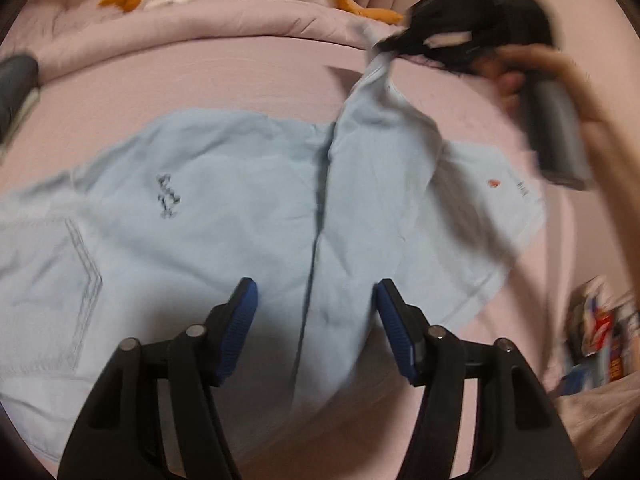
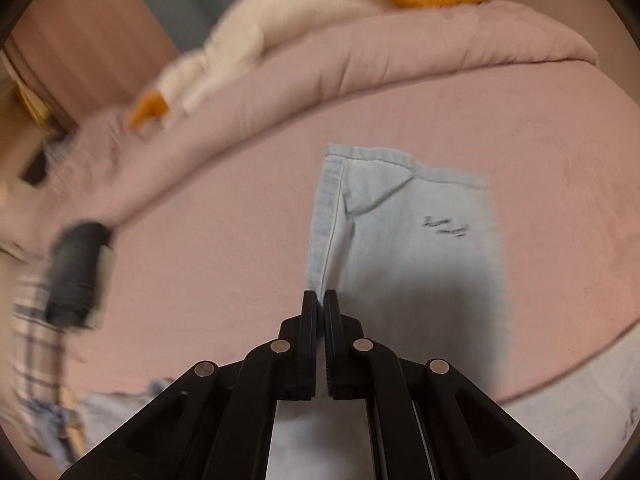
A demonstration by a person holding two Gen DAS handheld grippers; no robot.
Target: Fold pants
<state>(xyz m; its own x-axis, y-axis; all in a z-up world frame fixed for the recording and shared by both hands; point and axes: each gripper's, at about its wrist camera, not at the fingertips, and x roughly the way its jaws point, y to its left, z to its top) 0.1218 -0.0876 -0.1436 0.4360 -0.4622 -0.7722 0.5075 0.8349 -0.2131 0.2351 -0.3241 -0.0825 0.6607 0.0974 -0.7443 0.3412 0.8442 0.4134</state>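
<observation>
step: first fold, carrying one leg of the pants lying mid-frame on the bed
right gripper: clamped on the hem
left gripper: half open, empty
next: lay leg across, release

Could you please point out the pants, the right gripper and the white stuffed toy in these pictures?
pants (image 1: 224, 216): left wrist view, on the flat light-blue fabric beside the small print.
right gripper (image 2: 320, 300): right wrist view, between its fingertips, shut on the pants' edge.
white stuffed toy (image 2: 288, 12): right wrist view, on its white body.
</observation>
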